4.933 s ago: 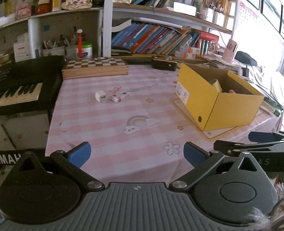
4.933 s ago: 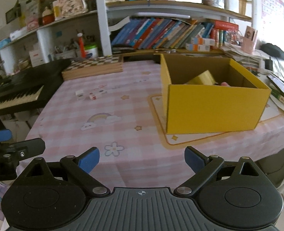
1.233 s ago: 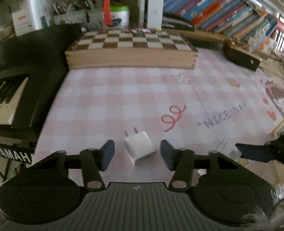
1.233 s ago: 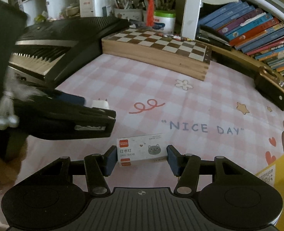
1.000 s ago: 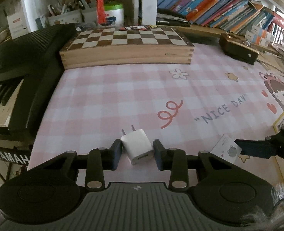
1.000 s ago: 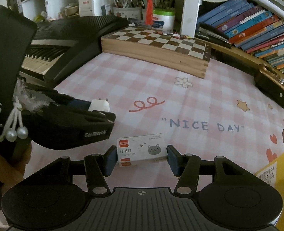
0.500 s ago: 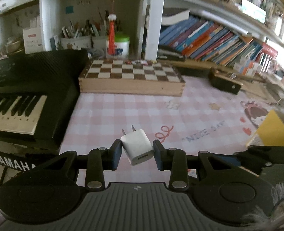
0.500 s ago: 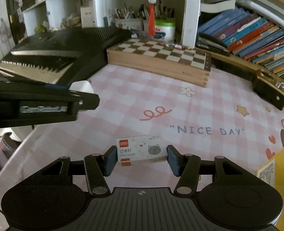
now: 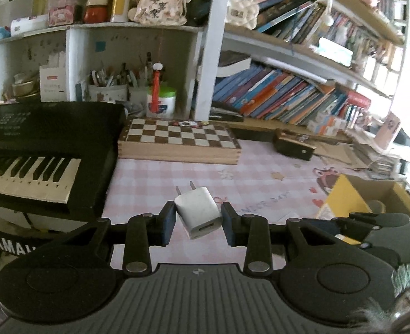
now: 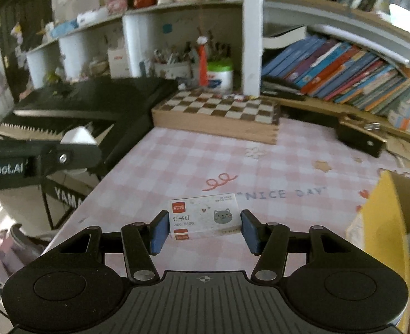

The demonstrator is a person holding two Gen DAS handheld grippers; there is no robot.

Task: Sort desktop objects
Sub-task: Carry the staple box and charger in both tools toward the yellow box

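The left gripper (image 9: 198, 220) had its fingers (image 9: 168, 222) clenched on a white plug adapter (image 9: 198, 213), held in the air above the bench (image 9: 260, 172), prongs pointing away and tilted a little. It looked light, hard and smooth-sided, so likely slippery; the flat sides where the pads pressed seemed the right place to hold it, clear of the prongs and the socket end

The right gripper (image 10: 203, 229) was grasping a small staple box (image 10: 204, 216) by its two short ends, also carried above the checked cloth. Thin card, probably light but crushable, so a gentle squeeze on the ends suited it. Its label showed a red brand patch, Chinese characters for staples, "24/6" and a grey cat face

The yellow box (image 10: 383, 222) stood open just to the right. The cloth read "NICE DAY" (image 10: 277, 194), the keyboard stand "YAMA…" (image 9: 9, 243), and the left gripper's arm "Robot.AI" (image 10: 3, 169)
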